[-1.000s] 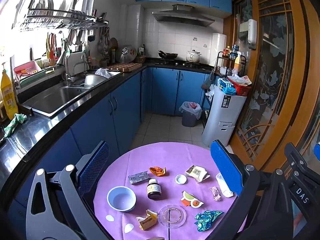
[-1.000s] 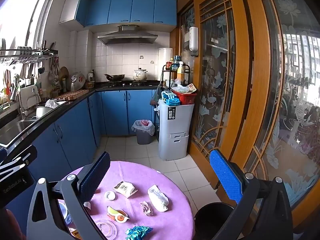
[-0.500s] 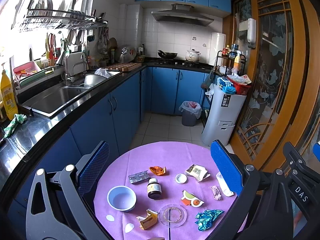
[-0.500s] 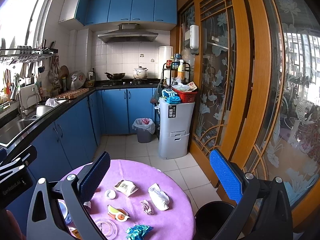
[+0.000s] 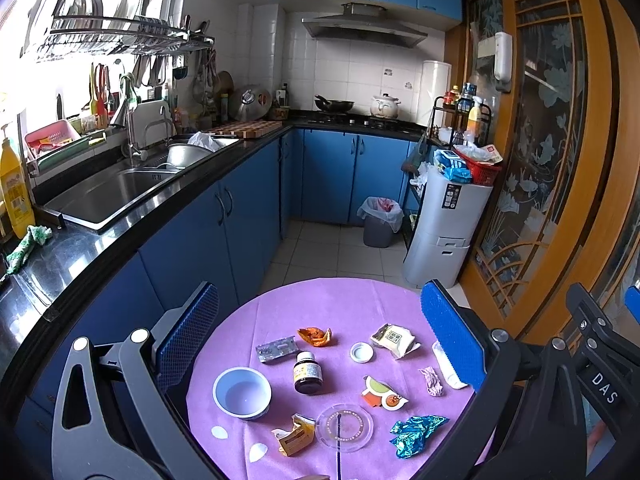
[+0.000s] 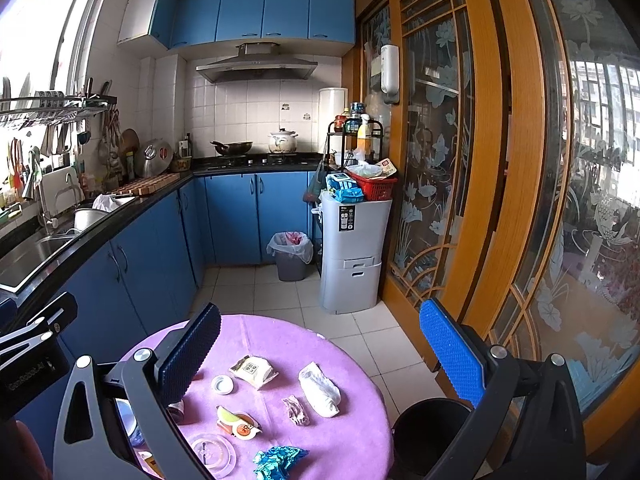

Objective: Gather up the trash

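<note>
A round table with a purple cloth (image 5: pixel 340 304) holds scattered trash: an orange wrapper (image 5: pixel 315 336), a silver blister pack (image 5: pixel 277 349), a white packet (image 5: pixel 394 338), a crumpled pink wrapper (image 5: pixel 431 380), a blue foil wrapper (image 5: pixel 414 434), a torn carton (image 5: pixel 294 436) and a white tissue wad (image 6: pixel 320 390). My left gripper (image 5: pixel 320 328) is open and empty above the table. My right gripper (image 6: pixel 320 344) is open and empty above the table's right side. A black bin (image 6: pixel 430 428) stands on the floor right of the table.
On the table also stand a white bowl (image 5: pixel 242 392), a dark medicine bottle (image 5: pixel 307 372), a white cap (image 5: pixel 361 352) and a clear lid (image 5: pixel 344 426). A blue counter (image 5: pixel 180 216) runs along the left. A lined bin (image 5: pixel 380 222) and grey cabinet (image 5: pixel 444 232) stand beyond.
</note>
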Motion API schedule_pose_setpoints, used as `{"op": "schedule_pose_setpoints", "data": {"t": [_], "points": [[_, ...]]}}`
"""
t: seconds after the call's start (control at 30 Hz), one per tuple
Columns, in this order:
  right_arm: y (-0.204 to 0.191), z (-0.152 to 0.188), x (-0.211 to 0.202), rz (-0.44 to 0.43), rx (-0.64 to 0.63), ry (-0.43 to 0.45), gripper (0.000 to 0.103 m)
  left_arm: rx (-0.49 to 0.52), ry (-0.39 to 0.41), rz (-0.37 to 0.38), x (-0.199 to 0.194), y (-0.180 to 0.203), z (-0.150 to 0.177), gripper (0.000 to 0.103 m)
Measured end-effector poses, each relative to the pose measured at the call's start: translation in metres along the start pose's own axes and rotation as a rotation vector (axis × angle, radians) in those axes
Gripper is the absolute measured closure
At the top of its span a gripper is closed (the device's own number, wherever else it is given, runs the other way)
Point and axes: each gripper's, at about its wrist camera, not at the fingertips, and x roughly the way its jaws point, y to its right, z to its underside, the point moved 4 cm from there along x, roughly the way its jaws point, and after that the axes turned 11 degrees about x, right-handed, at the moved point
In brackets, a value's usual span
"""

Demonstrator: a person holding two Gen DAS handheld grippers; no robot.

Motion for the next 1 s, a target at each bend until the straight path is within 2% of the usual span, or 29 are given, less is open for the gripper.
{"op": "schedule_pose_setpoints", "data": {"t": [1.0], "points": [[-0.0004, 0.0018, -0.0002, 0.000, 0.001, 0.000, 0.006, 0.009, -0.007, 0.003, 0.0019, 0.0083, 0.0034, 0.003]]}}
